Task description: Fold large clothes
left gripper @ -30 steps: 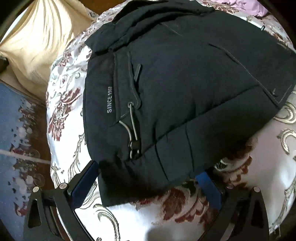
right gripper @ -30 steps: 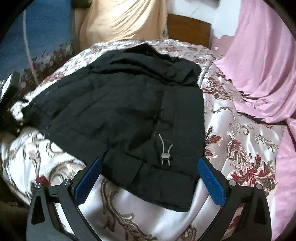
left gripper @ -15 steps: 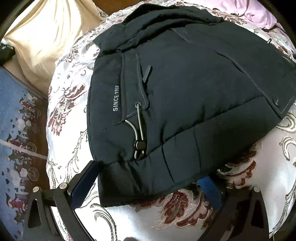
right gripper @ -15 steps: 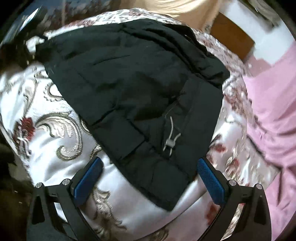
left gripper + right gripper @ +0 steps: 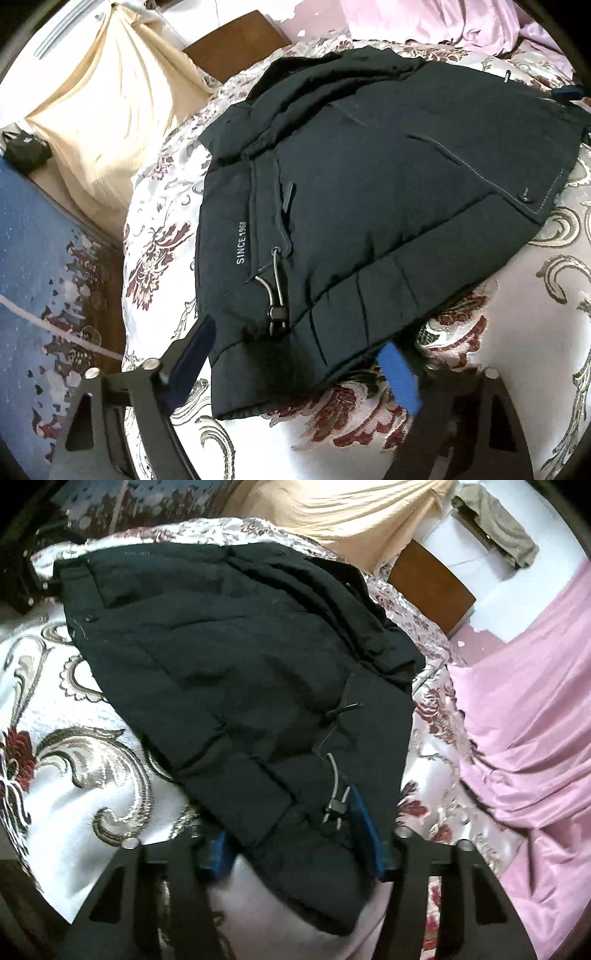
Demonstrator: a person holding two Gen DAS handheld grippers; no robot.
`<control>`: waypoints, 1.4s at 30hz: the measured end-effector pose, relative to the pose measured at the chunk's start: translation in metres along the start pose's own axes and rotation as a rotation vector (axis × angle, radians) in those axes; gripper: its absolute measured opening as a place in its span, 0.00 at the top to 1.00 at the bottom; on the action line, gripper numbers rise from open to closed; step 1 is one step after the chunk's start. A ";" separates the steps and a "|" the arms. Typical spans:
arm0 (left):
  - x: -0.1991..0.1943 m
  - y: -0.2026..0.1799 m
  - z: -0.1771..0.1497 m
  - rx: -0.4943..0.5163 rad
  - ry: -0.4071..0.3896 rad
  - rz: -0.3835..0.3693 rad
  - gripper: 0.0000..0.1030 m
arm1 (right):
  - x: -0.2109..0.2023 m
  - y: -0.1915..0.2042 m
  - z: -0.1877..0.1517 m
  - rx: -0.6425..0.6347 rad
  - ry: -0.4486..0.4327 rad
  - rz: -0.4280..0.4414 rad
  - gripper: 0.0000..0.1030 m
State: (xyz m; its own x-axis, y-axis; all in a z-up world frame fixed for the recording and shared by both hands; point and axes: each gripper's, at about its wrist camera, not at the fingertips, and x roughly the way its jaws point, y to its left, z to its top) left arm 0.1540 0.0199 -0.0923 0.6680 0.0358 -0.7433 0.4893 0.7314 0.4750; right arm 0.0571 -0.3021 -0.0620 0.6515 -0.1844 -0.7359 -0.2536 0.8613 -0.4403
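The left hand-held gripper (image 5: 295,365) has just been closing its jaws, and the near hem corner of the black jacket (image 5: 369,184) lies between its blue pads; the left pad sits just beside the fabric edge and the right pad is partly tucked under the hem, but a firm pinch cannot be made out. The right hand-held gripper (image 5: 291,834) has also just been closing, and its pads stand much nearer together, pressing on the jacket's other hem corner, which bunches between them.

The jacket lies spread on the bed (image 5: 535,332), which has a white cover with red flowers and gold scrolls.

Only the left wrist view shows the printed lettering "SINCE 1968" (image 5: 242,243) along the jacket's front edge, with a drawcord and toggle (image 5: 275,314) beside it near the hem, and a stitched pocket flap with a snap further across the jacket. It also shows a blue patterned surface beyond the bed's left side.

Only the right wrist view shows a pale drawcord with its toggle (image 5: 336,805) lying right at the gripper's right pad, and a pink sheet (image 5: 535,720) to the right of the jacket. Both views show a cream curtain (image 5: 110,110) beyond the jacket's far end.
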 end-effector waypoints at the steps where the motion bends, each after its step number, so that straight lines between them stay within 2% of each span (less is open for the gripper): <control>1: 0.000 -0.001 0.000 0.004 -0.007 -0.007 0.30 | 0.001 -0.002 -0.001 0.019 -0.006 0.004 0.56; 3: 0.001 -0.005 -0.001 0.017 -0.011 -0.029 0.49 | 0.002 -0.003 -0.006 0.059 -0.017 0.009 0.59; 4: 0.001 -0.008 0.000 0.031 -0.010 -0.045 0.55 | 0.003 -0.004 -0.008 0.082 -0.024 0.012 0.61; 6: 0.000 -0.017 0.000 0.056 -0.010 -0.058 0.78 | 0.006 -0.007 -0.012 0.131 -0.037 0.023 0.66; 9: -0.003 -0.020 0.002 0.063 -0.019 -0.043 0.87 | 0.009 -0.014 -0.016 0.218 -0.061 0.055 0.77; 11: -0.010 -0.014 0.003 0.020 -0.045 -0.054 0.89 | 0.006 -0.017 -0.017 0.245 -0.081 0.063 0.84; 12: -0.015 -0.011 0.003 -0.007 -0.059 -0.058 0.91 | 0.003 -0.017 -0.018 0.257 -0.095 0.095 0.93; 13: -0.020 -0.008 0.004 -0.031 -0.073 -0.055 0.91 | -0.001 -0.016 -0.020 0.272 -0.108 0.099 0.94; 17: -0.044 0.002 0.000 -0.126 -0.131 -0.065 0.92 | -0.010 -0.019 -0.026 0.296 -0.124 0.102 0.94; 22: -0.077 -0.004 -0.015 -0.169 -0.171 -0.081 0.93 | -0.036 -0.029 -0.041 0.341 -0.156 0.124 0.94; 32: -0.133 -0.013 -0.055 -0.260 -0.189 -0.121 0.93 | -0.098 -0.032 -0.075 0.343 -0.183 0.151 0.94; 35: -0.140 -0.012 -0.059 -0.299 -0.188 -0.131 0.93 | -0.112 -0.035 -0.082 0.388 -0.200 0.163 0.94; 42: -0.141 0.001 -0.048 -0.381 -0.194 -0.149 0.93 | -0.114 -0.046 -0.073 0.454 -0.243 0.183 0.94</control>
State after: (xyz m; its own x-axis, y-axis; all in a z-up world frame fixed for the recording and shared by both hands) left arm 0.0335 0.0488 -0.0099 0.7164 -0.1912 -0.6710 0.3717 0.9185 0.1351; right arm -0.0579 -0.3556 0.0044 0.7857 0.0557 -0.6161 -0.0790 0.9968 -0.0106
